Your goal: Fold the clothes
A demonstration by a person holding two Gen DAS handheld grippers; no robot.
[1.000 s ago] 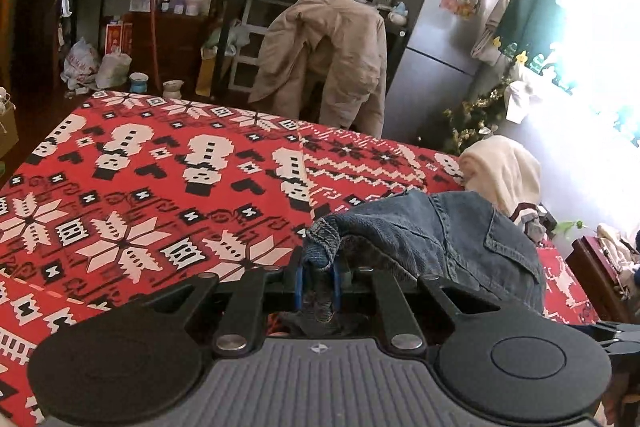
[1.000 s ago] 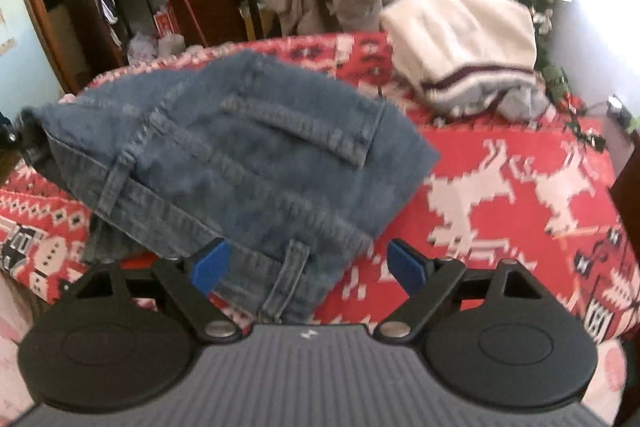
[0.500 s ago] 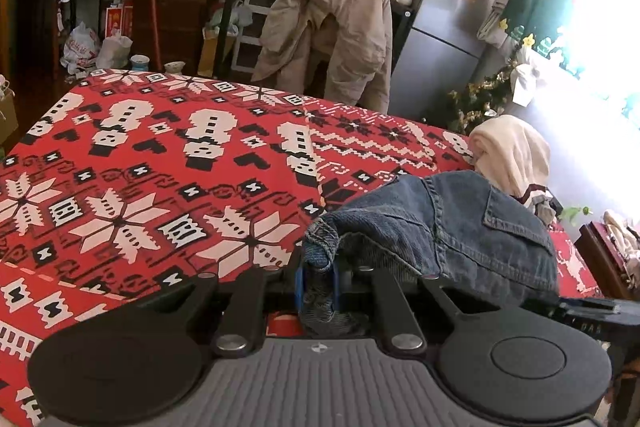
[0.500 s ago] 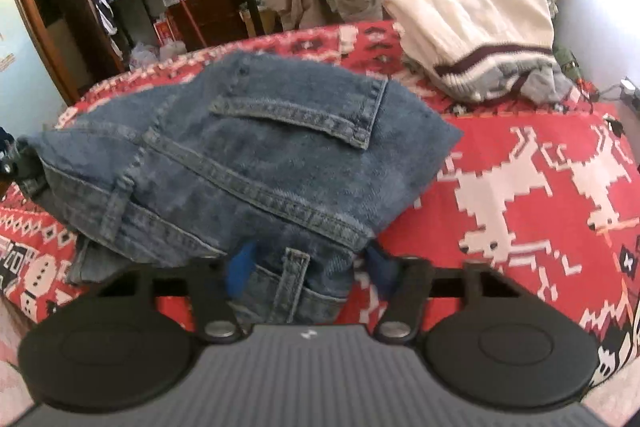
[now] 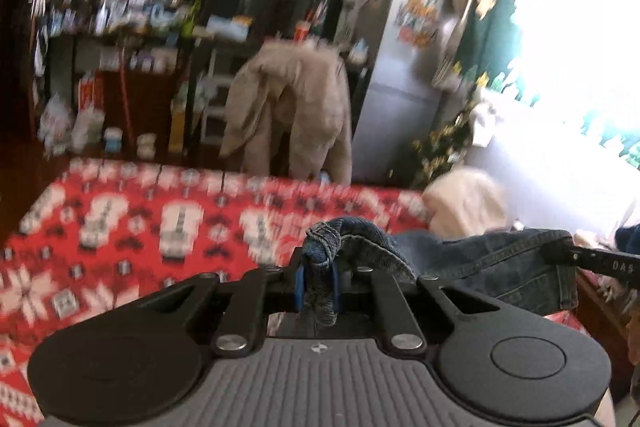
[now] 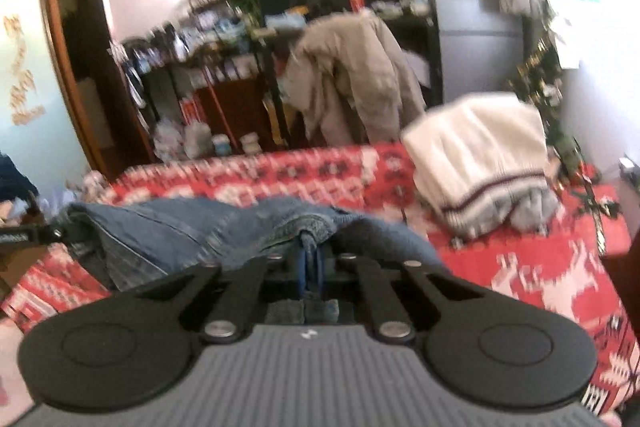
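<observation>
the left tongs [image 5: 318,277] are clenched on one bunched edge of the denim garment [image 5: 492,267], the right tongs [image 6: 310,269] on another — it hangs stretched between them above the red patterned bed [image 6: 540,267], near its front edge; a folded cream sweater [image 6: 476,155] sits toward the far right corner.

Shelf clutter [image 5: 160,15] smeared by motion blur, items unreadable, fridge magnets [image 5: 418,15] illegible, red patterned bedspread [image 5: 132,223] cut by left edge, jeans [image 5: 492,263] mostly hidden behind gripper body, cream sweater [image 6: 476,159] fold contents hidden, curtain [image 5: 508,27] washed out by window glare
</observation>
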